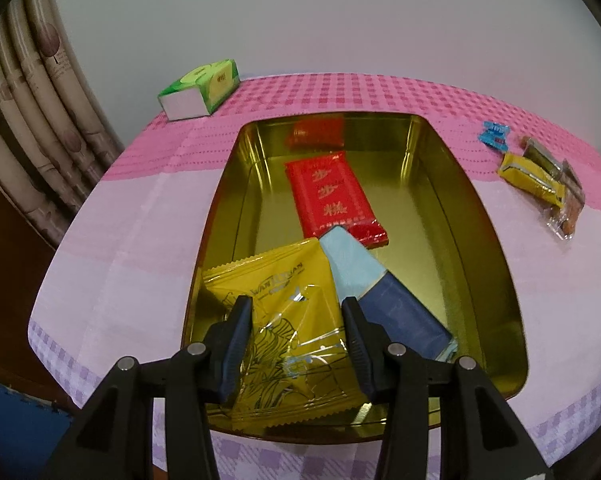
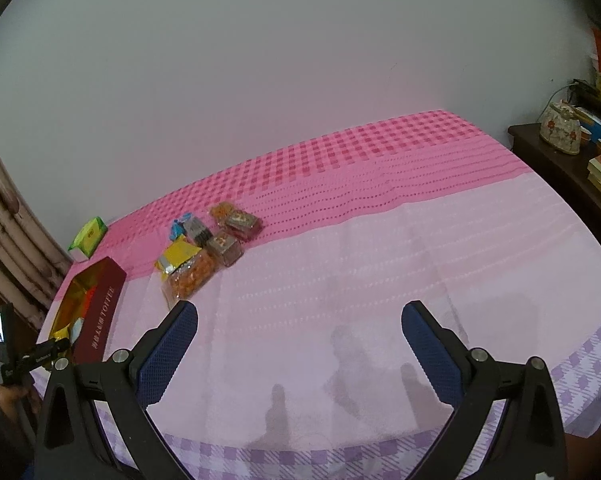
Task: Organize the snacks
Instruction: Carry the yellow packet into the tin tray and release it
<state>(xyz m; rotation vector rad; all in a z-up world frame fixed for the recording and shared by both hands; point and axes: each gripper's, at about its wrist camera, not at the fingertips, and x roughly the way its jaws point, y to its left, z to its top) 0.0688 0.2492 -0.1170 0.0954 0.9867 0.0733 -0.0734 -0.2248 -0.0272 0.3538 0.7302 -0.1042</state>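
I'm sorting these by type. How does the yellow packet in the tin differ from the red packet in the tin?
The yellow packet sits between the fingers of the left hand-held gripper at the near end of the gold tin; the red packet lies free further in. The yellow packet has a clear window and line drawing; the red packet is opaque with gold characters. The yellow packet leans on the near wall; the red lies flat. Both are sealed snack wrappers inside the tin.

tin (image 1: 452, 200): glossy gold metal | yellow pkt (image 1: 284, 320): shiny plastic | tablecloth (image 1: 140, 240): matt cloth
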